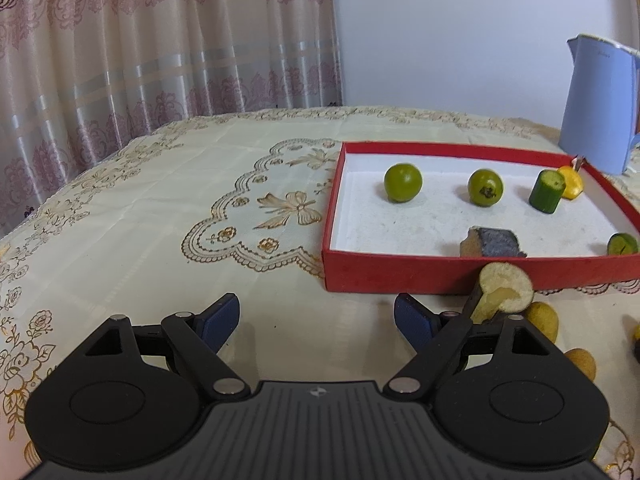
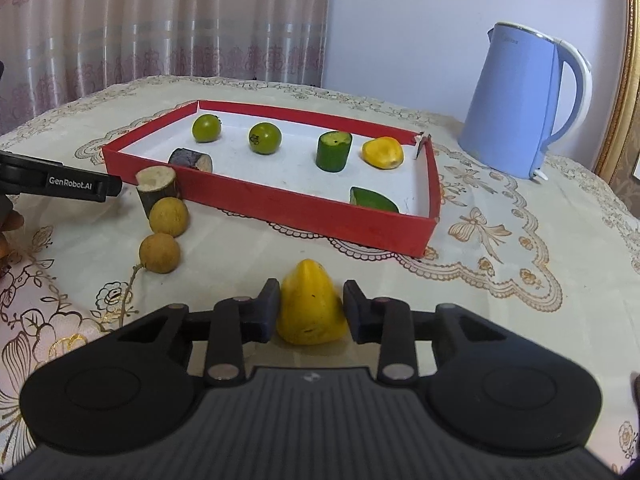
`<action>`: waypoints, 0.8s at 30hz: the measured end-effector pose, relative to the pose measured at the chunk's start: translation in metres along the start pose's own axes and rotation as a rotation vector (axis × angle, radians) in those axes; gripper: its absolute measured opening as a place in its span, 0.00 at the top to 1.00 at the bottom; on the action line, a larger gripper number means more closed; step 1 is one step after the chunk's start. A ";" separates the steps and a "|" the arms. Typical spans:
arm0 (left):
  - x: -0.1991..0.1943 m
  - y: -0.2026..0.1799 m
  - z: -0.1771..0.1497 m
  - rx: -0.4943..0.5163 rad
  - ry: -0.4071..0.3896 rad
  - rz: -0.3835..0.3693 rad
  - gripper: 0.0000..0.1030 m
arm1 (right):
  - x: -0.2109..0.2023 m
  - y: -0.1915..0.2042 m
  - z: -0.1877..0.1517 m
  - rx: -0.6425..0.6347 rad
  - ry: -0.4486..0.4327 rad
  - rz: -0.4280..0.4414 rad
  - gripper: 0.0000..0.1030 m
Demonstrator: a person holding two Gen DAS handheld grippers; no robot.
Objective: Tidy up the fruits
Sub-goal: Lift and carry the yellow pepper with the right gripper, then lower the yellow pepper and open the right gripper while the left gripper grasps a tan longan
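between the jaws: glossy yellow fruit (image 2: 310, 308).

Left half of the counter (image 1: 140, 200) is bare cloth, wide room to pass. Red tray (image 2: 280, 204) blocks centre — kettle (image 2: 516, 104) stands upper right behind it. Two round brown fruits (image 2: 168, 216) and a cut stump (image 2: 156, 188) crowd the tray's lower-left wall.

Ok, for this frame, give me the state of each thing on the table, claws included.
Red tray: open, holding six pieces.
Yellow fruit piece: on the cloth, between the right claw's pads.
Right claw: shut on the yellow fruit piece.
Left claw: open, nothing between its pads.
Two brown round fruits: outside the tray.
Cut stem piece: upright, outside the tray.
Blue kettle: upright, lid closed.
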State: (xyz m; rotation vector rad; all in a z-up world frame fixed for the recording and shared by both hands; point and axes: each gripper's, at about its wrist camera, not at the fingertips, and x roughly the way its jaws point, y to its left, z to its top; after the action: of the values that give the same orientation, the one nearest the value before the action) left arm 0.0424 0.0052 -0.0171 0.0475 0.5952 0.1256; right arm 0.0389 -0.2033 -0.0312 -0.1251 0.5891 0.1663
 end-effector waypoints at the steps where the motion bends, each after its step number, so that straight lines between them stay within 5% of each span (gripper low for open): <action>1: -0.004 0.001 0.000 -0.004 -0.020 -0.003 0.18 | -0.002 -0.001 0.001 0.013 -0.012 -0.003 0.72; 9: -0.023 -0.020 0.003 0.069 -0.038 -0.156 0.18 | -0.014 -0.016 0.010 0.071 -0.080 -0.025 0.75; 12: -0.032 -0.035 0.001 0.105 -0.023 -0.210 0.18 | -0.016 -0.023 0.012 0.093 -0.093 -0.023 0.90; 14: -0.038 -0.045 -0.003 0.116 -0.003 -0.259 0.18 | -0.017 -0.028 0.013 0.111 -0.101 -0.011 0.90; 19: -0.048 -0.060 -0.015 0.183 -0.044 -0.205 0.18 | -0.013 -0.034 0.009 0.124 -0.092 -0.011 0.90; 23: -0.054 -0.061 -0.015 0.203 -0.047 -0.229 0.18 | -0.013 -0.035 0.006 0.110 -0.082 -0.006 0.80; 24: -0.057 -0.062 -0.017 0.214 -0.050 -0.247 0.18 | -0.014 -0.036 0.005 0.111 -0.083 -0.004 0.65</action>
State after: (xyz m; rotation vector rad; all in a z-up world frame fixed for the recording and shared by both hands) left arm -0.0075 -0.0636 -0.0042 0.1836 0.5583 -0.1790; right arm 0.0372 -0.2397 -0.0164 -0.0113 0.5141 0.1337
